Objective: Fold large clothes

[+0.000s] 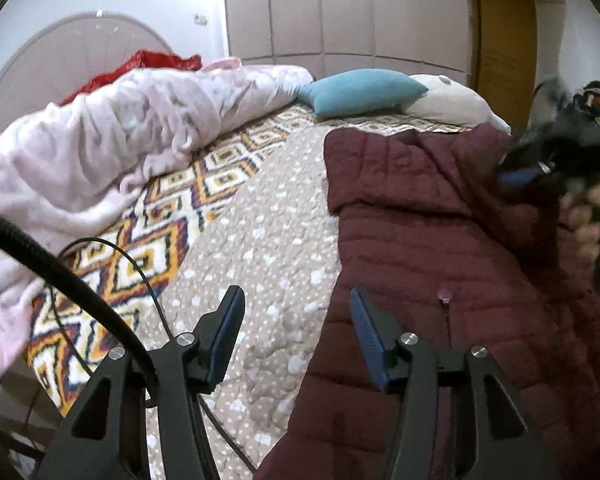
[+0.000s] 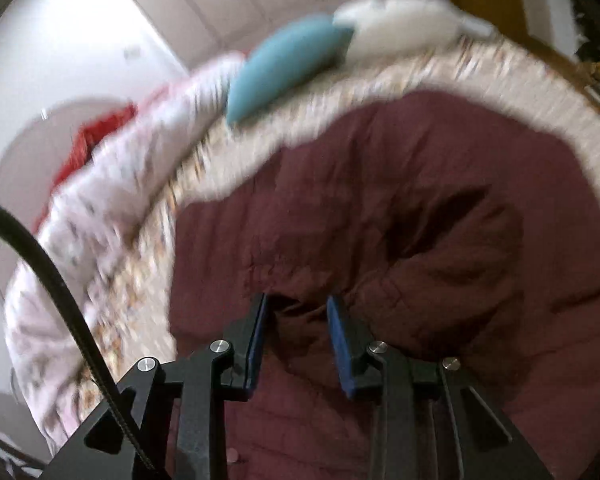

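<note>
A maroon quilted jacket lies spread on the bed's beige dotted quilt, on the right half. My left gripper is open and empty, hovering above the jacket's left edge. My right gripper is partly open, with a bunched fold of the jacket between its fingers; the view is blurred by motion. The right gripper also shows in the left wrist view, at the jacket's far right side, held by a hand.
A crumpled pink blanket and a red cloth lie at the bed's left. A teal pillow and a white pillow sit at the far edge. A patterned spread lies beneath. Wardrobe and door stand behind.
</note>
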Demonstrator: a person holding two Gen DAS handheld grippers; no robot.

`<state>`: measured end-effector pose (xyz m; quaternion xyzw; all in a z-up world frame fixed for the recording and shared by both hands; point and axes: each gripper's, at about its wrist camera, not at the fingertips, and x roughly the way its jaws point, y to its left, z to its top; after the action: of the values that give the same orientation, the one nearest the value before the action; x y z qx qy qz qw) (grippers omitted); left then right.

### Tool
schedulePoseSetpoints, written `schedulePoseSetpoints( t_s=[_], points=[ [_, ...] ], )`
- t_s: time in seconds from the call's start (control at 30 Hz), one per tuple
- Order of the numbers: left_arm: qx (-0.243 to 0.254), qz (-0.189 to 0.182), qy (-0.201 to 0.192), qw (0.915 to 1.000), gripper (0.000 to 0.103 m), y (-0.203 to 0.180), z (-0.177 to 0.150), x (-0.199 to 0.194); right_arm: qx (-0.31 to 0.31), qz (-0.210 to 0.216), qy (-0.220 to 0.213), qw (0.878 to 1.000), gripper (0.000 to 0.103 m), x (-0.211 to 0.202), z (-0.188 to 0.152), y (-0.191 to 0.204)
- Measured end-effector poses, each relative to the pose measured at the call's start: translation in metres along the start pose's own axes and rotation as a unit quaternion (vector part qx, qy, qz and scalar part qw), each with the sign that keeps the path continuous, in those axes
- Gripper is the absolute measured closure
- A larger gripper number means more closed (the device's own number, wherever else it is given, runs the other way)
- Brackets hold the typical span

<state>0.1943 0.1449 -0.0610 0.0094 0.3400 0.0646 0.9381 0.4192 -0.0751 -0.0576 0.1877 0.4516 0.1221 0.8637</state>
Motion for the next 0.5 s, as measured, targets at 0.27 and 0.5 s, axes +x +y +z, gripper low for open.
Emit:
schedulePoseSetpoints(
  t_s=[0.27,0.5],
  points=[
    [-0.012,-0.003,0.012,0.9998,0.049,0.006,-0.006,0.007,-0.025,-0.041,0.008,0.999,0.067,0.033,-0.024,0.0],
    [-0.002,-0.002,0.01,1.0,0.049,-0.004,-0.007,0.002,-0.046,0.028,-0.034,0.998,0.063,-0.046,-0.035,0.016]
  ],
)
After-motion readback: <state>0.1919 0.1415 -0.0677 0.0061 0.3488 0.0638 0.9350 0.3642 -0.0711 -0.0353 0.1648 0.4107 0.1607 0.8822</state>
